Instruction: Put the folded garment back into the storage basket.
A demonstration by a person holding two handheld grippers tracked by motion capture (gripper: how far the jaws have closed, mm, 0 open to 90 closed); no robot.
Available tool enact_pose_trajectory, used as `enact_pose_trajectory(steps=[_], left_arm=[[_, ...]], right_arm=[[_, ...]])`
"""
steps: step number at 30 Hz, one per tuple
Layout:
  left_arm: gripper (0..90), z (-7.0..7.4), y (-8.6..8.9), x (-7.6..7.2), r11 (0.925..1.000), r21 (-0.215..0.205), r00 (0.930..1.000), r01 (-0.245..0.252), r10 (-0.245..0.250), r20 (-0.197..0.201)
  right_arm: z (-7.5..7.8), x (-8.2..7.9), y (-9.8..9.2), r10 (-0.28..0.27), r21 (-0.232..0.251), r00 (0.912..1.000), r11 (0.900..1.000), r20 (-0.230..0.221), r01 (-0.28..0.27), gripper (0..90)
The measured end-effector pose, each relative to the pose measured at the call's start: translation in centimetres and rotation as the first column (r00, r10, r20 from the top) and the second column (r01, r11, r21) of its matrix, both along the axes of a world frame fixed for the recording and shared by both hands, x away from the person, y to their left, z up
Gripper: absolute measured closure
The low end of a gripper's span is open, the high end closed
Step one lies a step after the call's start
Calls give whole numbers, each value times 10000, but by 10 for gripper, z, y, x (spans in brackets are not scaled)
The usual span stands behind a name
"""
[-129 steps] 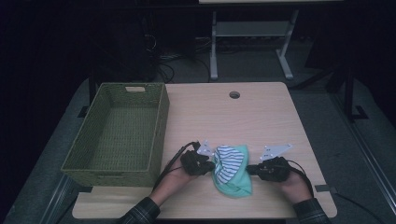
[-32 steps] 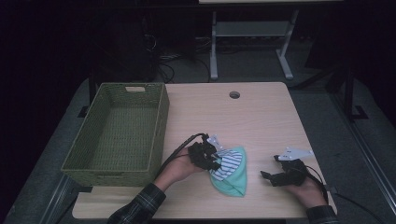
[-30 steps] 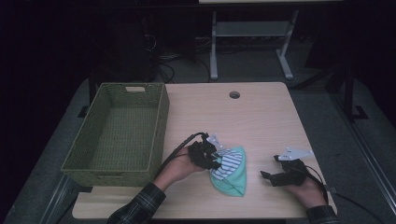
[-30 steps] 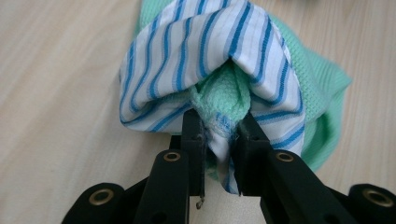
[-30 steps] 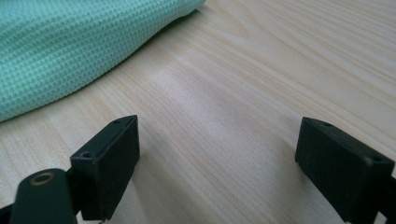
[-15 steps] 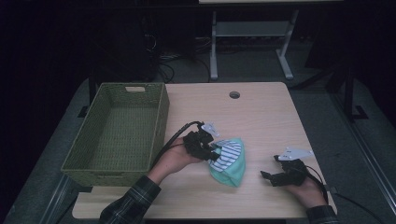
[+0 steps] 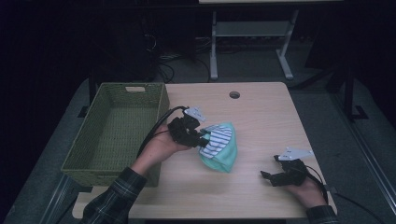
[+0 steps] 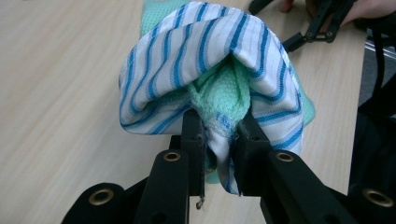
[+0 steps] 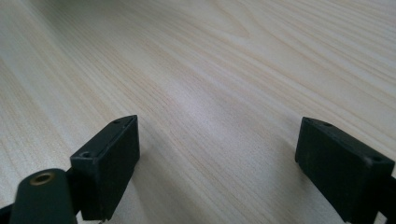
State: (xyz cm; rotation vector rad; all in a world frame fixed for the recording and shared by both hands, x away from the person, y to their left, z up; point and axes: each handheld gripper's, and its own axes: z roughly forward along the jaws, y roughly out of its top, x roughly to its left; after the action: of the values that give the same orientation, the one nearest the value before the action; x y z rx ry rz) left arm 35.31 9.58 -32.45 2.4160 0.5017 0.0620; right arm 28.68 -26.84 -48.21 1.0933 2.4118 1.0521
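The left gripper [image 8: 219,140] has its fingers clamped on the folded cloth [image 8: 210,74], carrying it, next over to the basket [image 7: 116,126] beside them, while the right gripper [image 9: 219,158] rests with fingers wide and bare on the worktop [image 9: 210,70]

The high view is looking forward and down over the whole wooden table [image 7: 261,112] from the person's side. The left gripper view is sitting close behind a folded striped cloth [image 8: 210,60], facing across the tabletop toward the right gripper [image 8: 317,28]. The right gripper view is skimming low over bare tabletop.

1 cloth [image 7: 218,147], 1 basket [image 7: 114,128], 2 grippers.
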Motion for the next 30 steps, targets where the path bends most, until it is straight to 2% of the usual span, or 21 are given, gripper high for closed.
enact_pose_trajectory(steps=[7, 11, 25, 30], left_arm=[[761, 17, 19, 5, 9996, -23, 9995, -292, 292, 156], [761, 25, 31, 5, 9986, -180, 9986, -496, 499, 200], [761, 42, 66, 9, 9910, -508, 9920, -1236, 1247, 200], [761, 50, 79, 9, 9888, -492, 9892, -1411, 1429, 340]], right_arm=[[0, 0, 1, -50, 27, 10000, 10000, -9, 50, 132], [0, 0, 1, -51, 29, 10000, 10000, -10, 51, 132], [0, 0, 1, -101, 43, 9999, 9999, -19, 101, 132], [0, 0, 1, -119, 44, 9999, 9999, -25, 119, 132]])
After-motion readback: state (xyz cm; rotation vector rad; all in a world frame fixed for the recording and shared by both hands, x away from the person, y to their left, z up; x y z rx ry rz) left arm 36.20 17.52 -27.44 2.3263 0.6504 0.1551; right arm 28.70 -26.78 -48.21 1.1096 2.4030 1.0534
